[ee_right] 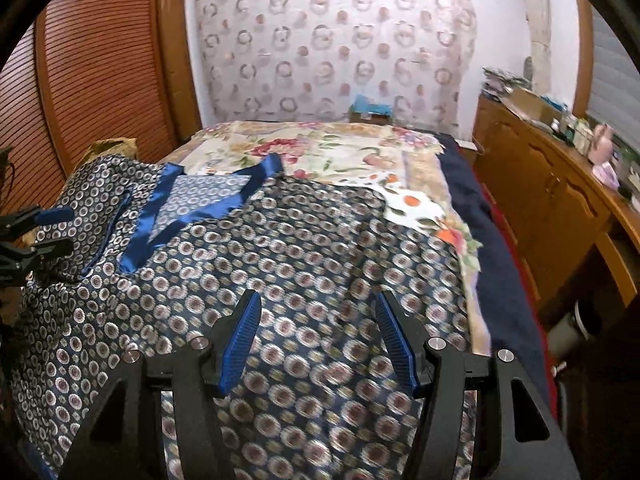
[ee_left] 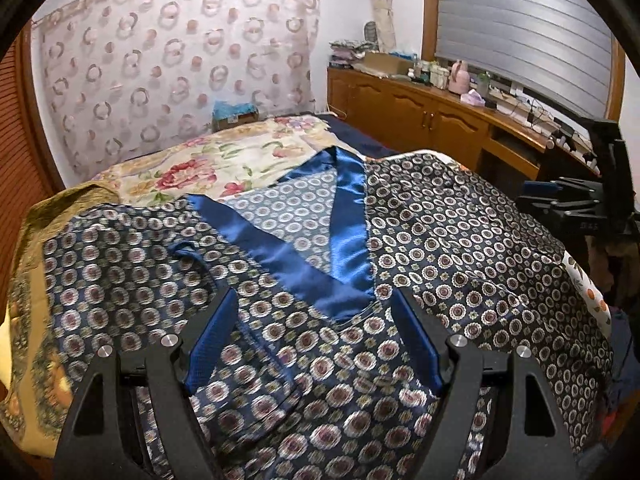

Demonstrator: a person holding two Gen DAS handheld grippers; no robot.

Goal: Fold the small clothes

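Step in hand, by my read: approach/positioning before the first fold. The garment, a navy patterned satin top [ee_left: 460,240] w/ a blue satin V-neck trim [ee_left: 348,216], lies spread front-up across the near end of the bed [ee_right: 320,148], on a floral bedspread [ee_left: 224,164]. No fold made yet as far as either view shows.

Left gripper [ee_left: 316,312] hangs over the chest just below the V, fingers apart, nothing btw them, cloth passes under, not pinched. Right gripper [ee_right: 318,316] sits over the garment's right half, fingers also apart and empty. Each gripper shows at the edge of the other's view.

Next move prob. needs each gripper to find an edge or shoulder, go down to the cloth, close on one layer only; the satin looks slippery, so a firm pinch near a seam.

Hard to make out: sleeves and hem are cut off below the gripper bodies; left side drapes over a gold cushion [ee_left: 36,264], edge unclear. Right view is motion-blurred. Can't tell if fingertips touch the cloth.
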